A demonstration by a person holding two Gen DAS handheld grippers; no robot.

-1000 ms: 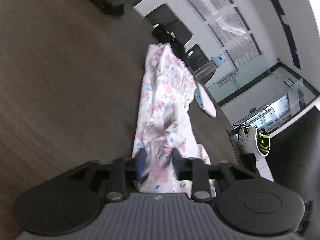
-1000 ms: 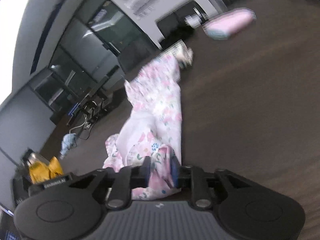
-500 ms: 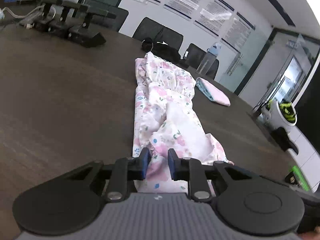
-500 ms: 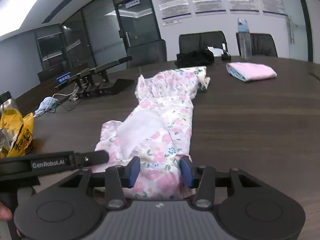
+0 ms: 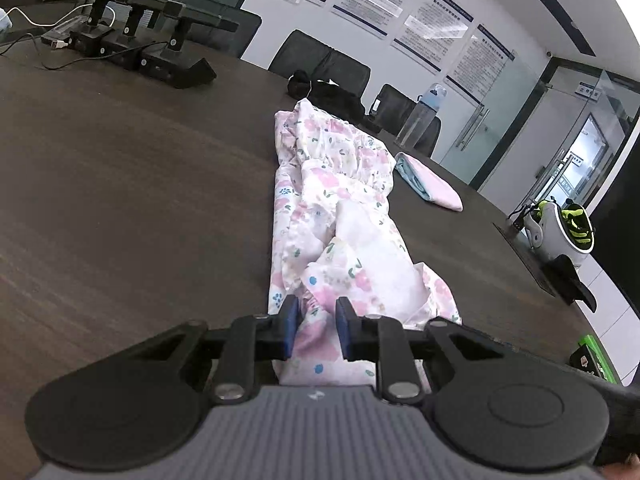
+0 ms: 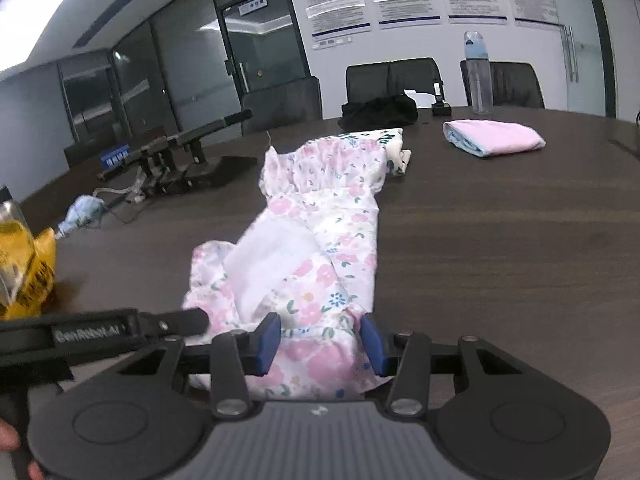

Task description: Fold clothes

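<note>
A floral pink-and-white garment [image 5: 336, 200] lies in a long narrow strip on the dark wooden table [image 5: 140, 200], folded lengthwise, running away from me. It also shows in the right wrist view [image 6: 320, 232]. My left gripper [image 5: 316, 326] has its jaws partly parted with the near hem bunched between the blue pads. My right gripper [image 6: 320, 338] is open wide, its jaws on either side of the near hem, with cloth between them. The left gripper's body [image 6: 100, 332] shows at the left of the right wrist view.
A folded pink-and-blue cloth [image 6: 494, 142] lies at the far right. A black garment [image 6: 378, 116], a water bottle [image 6: 478, 74] and chairs stand at the far edge. Black stands with cables [image 5: 132, 44] sit far left. A yellow bag [image 6: 24, 272] is at the near left.
Both grippers swung level and set the garment's near end down on the table. The right jaws opened wide, and the left jaws parted somewhat.
</note>
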